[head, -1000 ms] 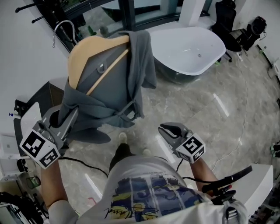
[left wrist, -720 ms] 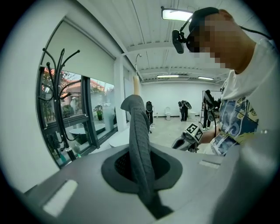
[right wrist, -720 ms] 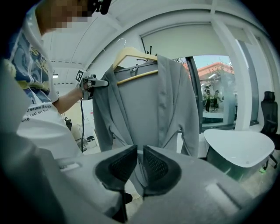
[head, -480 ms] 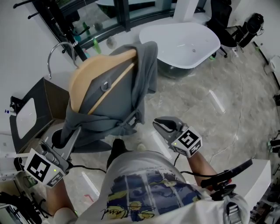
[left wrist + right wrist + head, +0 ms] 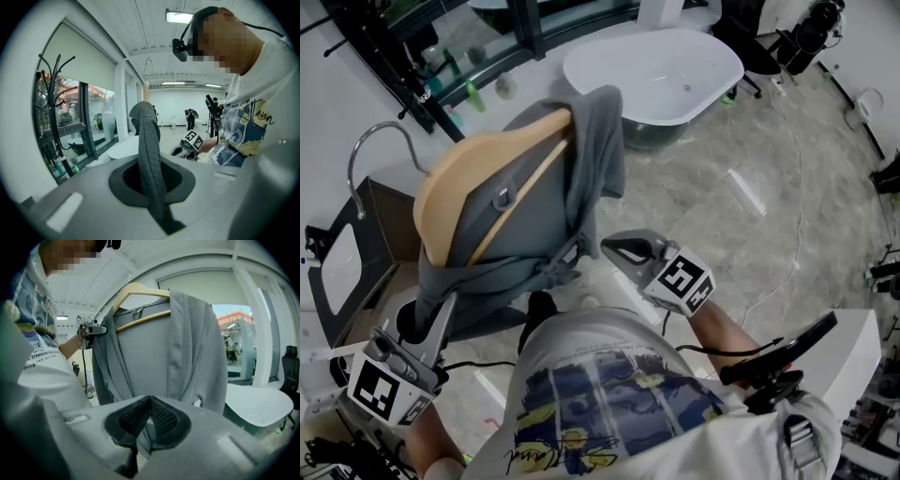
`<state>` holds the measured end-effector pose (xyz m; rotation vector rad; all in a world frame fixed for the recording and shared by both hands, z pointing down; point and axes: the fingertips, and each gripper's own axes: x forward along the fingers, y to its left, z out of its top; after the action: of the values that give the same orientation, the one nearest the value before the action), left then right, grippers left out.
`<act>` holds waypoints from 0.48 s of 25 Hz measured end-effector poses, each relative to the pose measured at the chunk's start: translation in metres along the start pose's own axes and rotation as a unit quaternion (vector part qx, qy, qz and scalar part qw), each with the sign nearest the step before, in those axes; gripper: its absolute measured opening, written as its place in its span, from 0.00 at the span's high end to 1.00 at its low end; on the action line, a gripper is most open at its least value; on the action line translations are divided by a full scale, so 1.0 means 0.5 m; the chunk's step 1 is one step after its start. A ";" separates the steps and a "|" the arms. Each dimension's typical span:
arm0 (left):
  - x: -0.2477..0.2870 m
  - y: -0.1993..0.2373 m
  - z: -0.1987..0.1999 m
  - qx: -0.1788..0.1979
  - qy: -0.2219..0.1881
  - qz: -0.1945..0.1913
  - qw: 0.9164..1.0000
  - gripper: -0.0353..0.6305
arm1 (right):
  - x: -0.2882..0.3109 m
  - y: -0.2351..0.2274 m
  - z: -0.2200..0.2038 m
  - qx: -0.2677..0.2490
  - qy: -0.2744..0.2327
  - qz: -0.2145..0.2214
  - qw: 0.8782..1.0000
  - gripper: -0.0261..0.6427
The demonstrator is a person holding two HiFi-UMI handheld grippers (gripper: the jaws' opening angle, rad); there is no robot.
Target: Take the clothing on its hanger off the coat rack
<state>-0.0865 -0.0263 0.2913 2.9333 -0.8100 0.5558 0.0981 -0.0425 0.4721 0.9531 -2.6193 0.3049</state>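
Note:
A grey garment [image 5: 534, 206] drapes over a wooden hanger [image 5: 478, 164] whose metal hook [image 5: 370, 150] stands in the air, apart from the black coat rack [image 5: 394, 66]. My left gripper [image 5: 436, 319] at the lower left is shut on the garment's lower edge; in the left gripper view a grey fold [image 5: 149, 140] runs up out of the closed jaws [image 5: 152, 187]. My right gripper [image 5: 614, 248] is shut with nothing in it, just right of the garment's hem. The right gripper view shows its jaw tips [image 5: 150, 401] touching, with the garment [image 5: 187, 348] and hanger [image 5: 140, 289] hanging just ahead.
A white bathtub [image 5: 656, 70] stands behind the garment. A black box [image 5: 347, 244] sits at the left. Black chairs [image 5: 806, 28] are at the top right, and a white table [image 5: 853, 375] with a black tool is at the right. Cables trail over the marble floor.
The hanger with the garment has come away from the coat rack, toward me and down. My right gripper's jaws have shut from open. My left gripper has sunk lower in the head view.

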 end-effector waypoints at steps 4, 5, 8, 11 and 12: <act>-0.002 -0.009 0.007 0.006 0.001 -0.004 1.000 0.94 | 0.003 0.006 0.004 -0.009 0.004 0.010 1.000 0.96; -0.001 -0.009 0.008 0.008 0.003 -0.003 1.000 0.94 | 0.004 0.006 0.004 -0.010 0.006 0.012 1.000 0.96; 0.005 -0.011 0.008 0.009 0.003 -0.003 1.000 0.94 | 0.004 0.006 0.003 -0.011 0.005 0.016 1.000 0.96; 0.008 -0.017 0.009 0.009 0.006 -0.003 1.000 0.94 | 0.003 0.010 0.005 -0.013 0.003 0.020 1.000 0.96; 0.008 -0.017 0.009 0.010 0.007 -0.003 1.000 0.94 | 0.004 0.011 0.007 -0.014 0.002 0.020 1.000 0.96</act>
<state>-0.0774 -0.0218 0.2890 2.9450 -0.7999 0.5868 0.0921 -0.0407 0.4692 0.8902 -2.6353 0.2785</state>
